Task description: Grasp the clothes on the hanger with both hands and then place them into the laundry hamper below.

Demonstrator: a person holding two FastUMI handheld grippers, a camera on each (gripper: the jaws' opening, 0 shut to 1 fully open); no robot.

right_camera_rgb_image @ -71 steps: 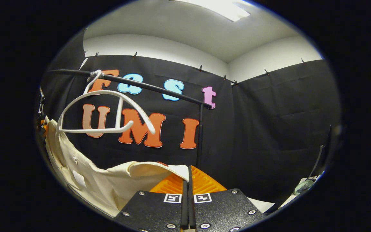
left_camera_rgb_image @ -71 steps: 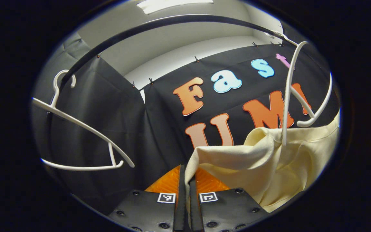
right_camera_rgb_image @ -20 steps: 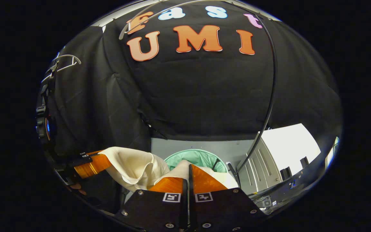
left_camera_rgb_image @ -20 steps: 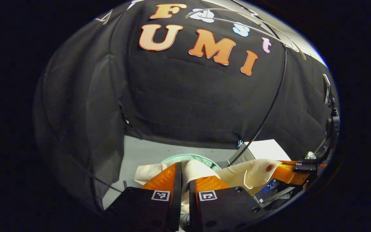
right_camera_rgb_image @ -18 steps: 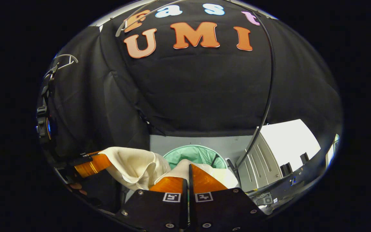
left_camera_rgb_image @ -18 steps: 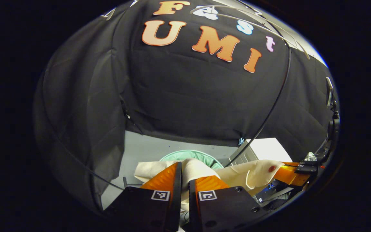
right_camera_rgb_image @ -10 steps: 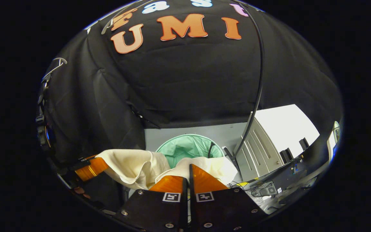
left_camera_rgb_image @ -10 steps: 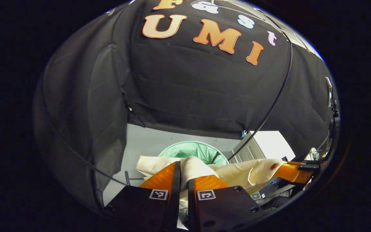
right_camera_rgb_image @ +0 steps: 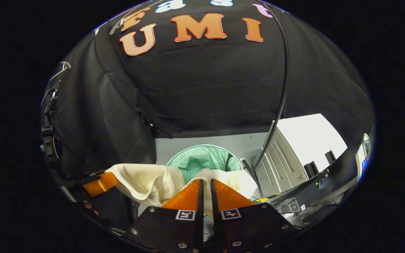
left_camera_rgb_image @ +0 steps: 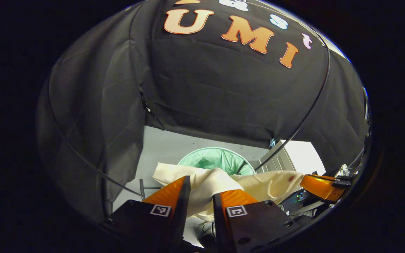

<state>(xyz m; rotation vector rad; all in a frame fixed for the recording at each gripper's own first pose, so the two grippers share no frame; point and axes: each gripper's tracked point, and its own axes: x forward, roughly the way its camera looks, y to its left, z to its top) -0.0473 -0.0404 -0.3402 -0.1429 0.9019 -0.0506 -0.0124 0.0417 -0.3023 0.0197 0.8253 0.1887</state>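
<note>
A cream garment [left_camera_rgb_image: 206, 182] hangs slack between my two grippers, just above the mint-green laundry hamper [left_camera_rgb_image: 216, 160] on the grey floor. My left gripper [left_camera_rgb_image: 200, 186] is open, its orange fingers spread, and the cloth lies loose in the gap. In the left gripper view the right gripper's orange finger [left_camera_rgb_image: 320, 186] holds the garment's far end. In the right gripper view the garment [right_camera_rgb_image: 146, 179] drapes over the hamper [right_camera_rgb_image: 202, 158]. My right gripper [right_camera_rgb_image: 205, 184] has a narrow gap with cloth still in it. The left gripper's orange finger [right_camera_rgb_image: 100, 182] shows at the lower left.
The clothes rack's black pole [right_camera_rgb_image: 283, 88] curves down to the right of the hamper. A white cabinet [right_camera_rgb_image: 280, 168] stands beside it. A white hanger [right_camera_rgb_image: 62, 66] hangs high at the left. Black cloth walls close in the back and left.
Both grippers came down from the rack with the garment to just over the hamper. In the last half second the left fingers spread wide and the right fingers parted slightly.
</note>
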